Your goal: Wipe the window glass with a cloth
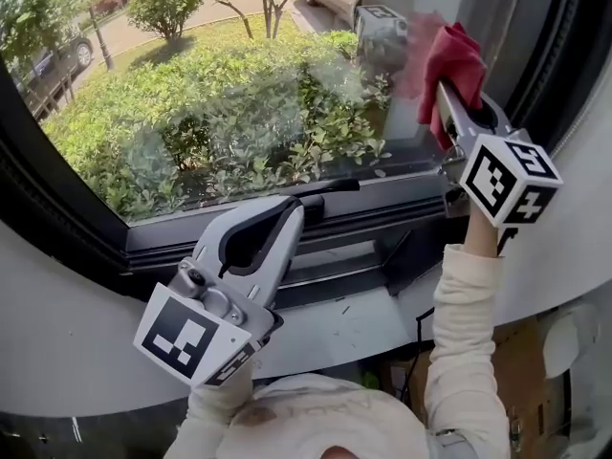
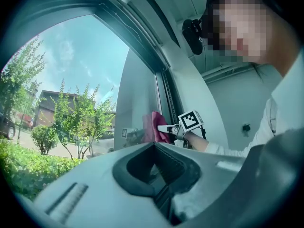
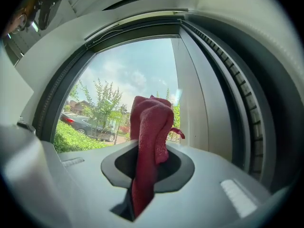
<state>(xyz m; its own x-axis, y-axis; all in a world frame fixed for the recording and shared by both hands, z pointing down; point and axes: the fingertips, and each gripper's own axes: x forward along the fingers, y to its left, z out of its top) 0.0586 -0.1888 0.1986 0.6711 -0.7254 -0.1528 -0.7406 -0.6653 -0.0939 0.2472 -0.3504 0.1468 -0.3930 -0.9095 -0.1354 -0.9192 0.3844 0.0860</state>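
right gripper (image 1: pixel 448 92): jaws clamped on the red cloth (image 1: pixel 453 57); a bunch sticks out past the tips and a tail hangs down between the jaws.
cloth position: up at the right side of the window glass (image 1: pixel 220 75). in the left gripper view it meets its own reflection, so it reads as touching the pane.
left gripper (image 1: pixel 323 195): jaws together with nothing in them, tips low by the bottom window frame (image 1: pixel 287 229), well apart from the cloth.
step in hand: wiping, judged from the contact.
doing it well: lead with the loose bunch, not the jaw tips, so only fabric rubs the glass. use light, even pressure and overlapping passes out from the right edge.
grip risk: the wad is narrow, so each pass covers little. the cloth could drag out of the jaws if pushed hard.
obstacles: the side frame (image 3: pixel 190 103) sits just beside the cloth and limits the stroke to that side. the left gripper is in the lower sweep path, so move it off before working down.
surroundings: hedge (image 1: pixel 239 127) outside, sleeve (image 1: pixel 465 323) below the right gripper, cable (image 1: pixel 421 328) under the ledge.
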